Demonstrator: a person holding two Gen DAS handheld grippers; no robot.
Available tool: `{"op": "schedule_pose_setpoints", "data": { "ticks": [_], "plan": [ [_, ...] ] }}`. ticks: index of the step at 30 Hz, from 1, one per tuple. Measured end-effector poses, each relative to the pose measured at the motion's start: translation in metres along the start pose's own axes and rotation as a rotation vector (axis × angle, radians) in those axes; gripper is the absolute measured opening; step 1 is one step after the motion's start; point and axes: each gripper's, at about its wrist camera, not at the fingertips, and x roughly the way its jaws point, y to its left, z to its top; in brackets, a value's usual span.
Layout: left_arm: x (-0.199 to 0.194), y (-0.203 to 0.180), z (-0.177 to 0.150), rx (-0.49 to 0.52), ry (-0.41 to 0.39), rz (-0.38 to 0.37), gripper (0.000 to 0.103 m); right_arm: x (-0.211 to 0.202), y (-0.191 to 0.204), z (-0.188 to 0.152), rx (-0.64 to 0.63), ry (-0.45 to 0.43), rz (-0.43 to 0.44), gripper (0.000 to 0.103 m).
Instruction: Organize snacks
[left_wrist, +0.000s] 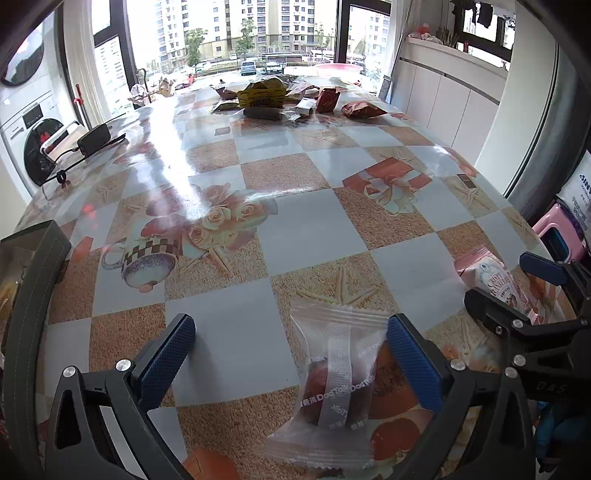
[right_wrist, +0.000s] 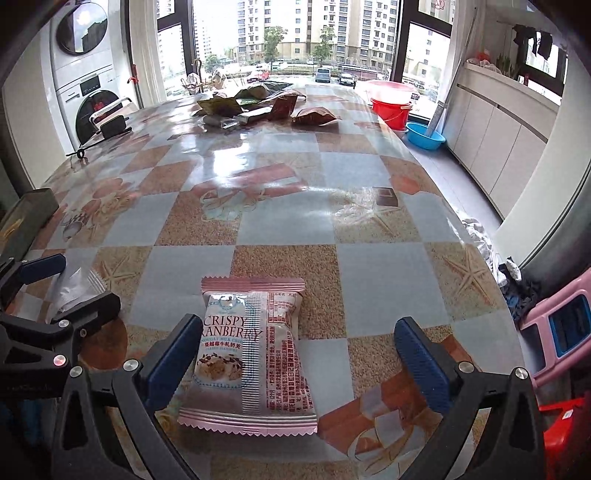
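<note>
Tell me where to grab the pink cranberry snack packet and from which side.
Grip the cranberry packet across its puffed middle, coming from the near end where the right gripper is. It lies flat on the table, long axis pointing away, with thin crimped seals at both ends. The open jaws straddle it, the left one nearly touching; shift slightly left to centre it.

a clear-wrapped snack (left_wrist: 338, 384) and a pink cranberry nougat packet (right_wrist: 251, 354) lie flat, sealed, near each other.

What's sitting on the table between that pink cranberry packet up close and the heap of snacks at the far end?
Nothing: in the right wrist view, only bare checkered tablecloth stretches between the pink cranberry nougat packet and the far pile of snack wrappers.
</note>
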Motion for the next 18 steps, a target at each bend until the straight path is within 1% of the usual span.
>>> {"op": "schedule_pose_setpoints", "data": {
  "ticks": [18],
  "plan": [
    [0.0002, 0.0000, -0.0001, 0.000, 0.000, 0.000, 0.103, -0.0004, 0.0002, -0.0013, 0.001, -0.006, -0.001, 0.103]
  ]
}}
